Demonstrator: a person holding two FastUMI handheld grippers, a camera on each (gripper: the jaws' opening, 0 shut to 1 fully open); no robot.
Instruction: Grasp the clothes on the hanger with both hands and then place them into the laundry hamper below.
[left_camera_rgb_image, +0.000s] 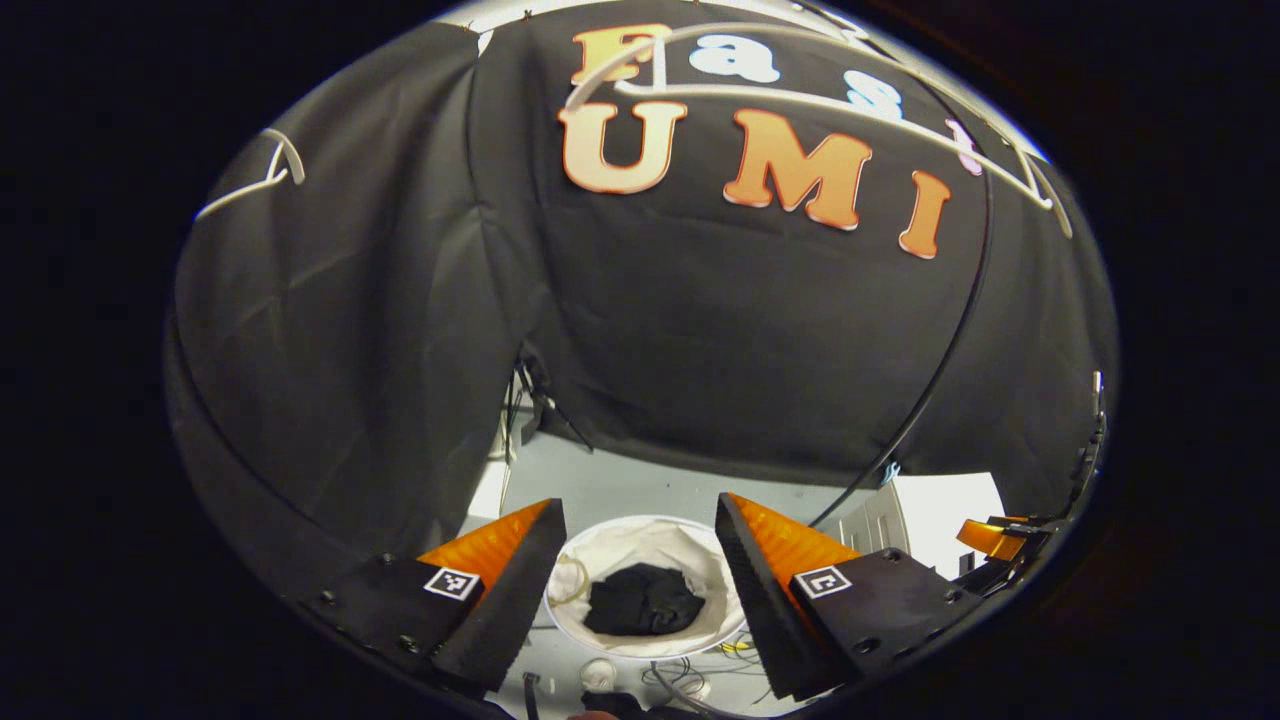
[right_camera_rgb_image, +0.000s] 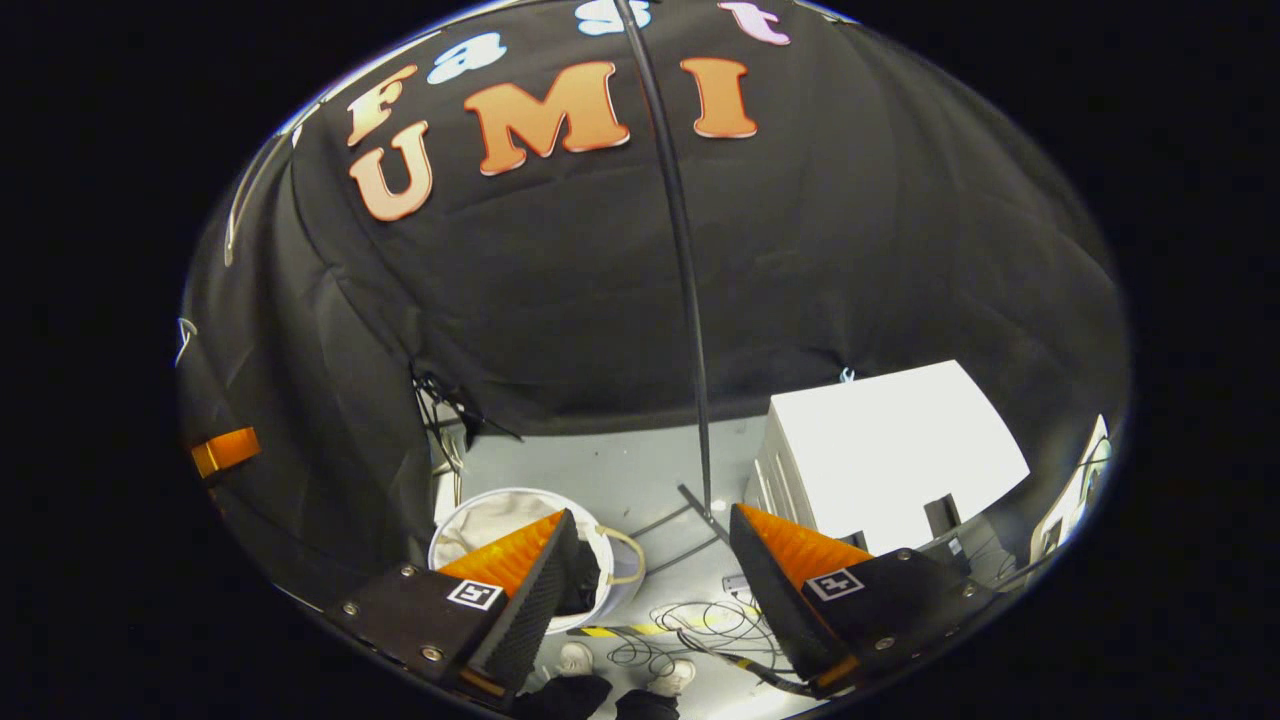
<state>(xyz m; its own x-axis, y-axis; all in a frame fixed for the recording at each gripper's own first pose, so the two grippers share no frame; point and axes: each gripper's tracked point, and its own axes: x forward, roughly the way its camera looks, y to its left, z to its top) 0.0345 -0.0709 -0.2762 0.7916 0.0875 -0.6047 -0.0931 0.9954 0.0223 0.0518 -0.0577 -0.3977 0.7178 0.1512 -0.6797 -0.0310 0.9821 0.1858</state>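
Note:
The white laundry hamper stands on the floor below, seen between the fingers in the left gripper view. A black garment lies crumpled inside it. My left gripper hangs above the hamper, open and holding nothing. A bare white hanger is high up against the booth wall. In the right gripper view the hamper sits low on the left, partly behind one finger. My right gripper is open and empty, off to the side of the hamper. The right gripper also shows at the far right edge.
A thin black pole runs down to a base on the grey floor. A white box stands at the right. Loose cables lie near a person's shoes. Another white hanger hangs at the left.

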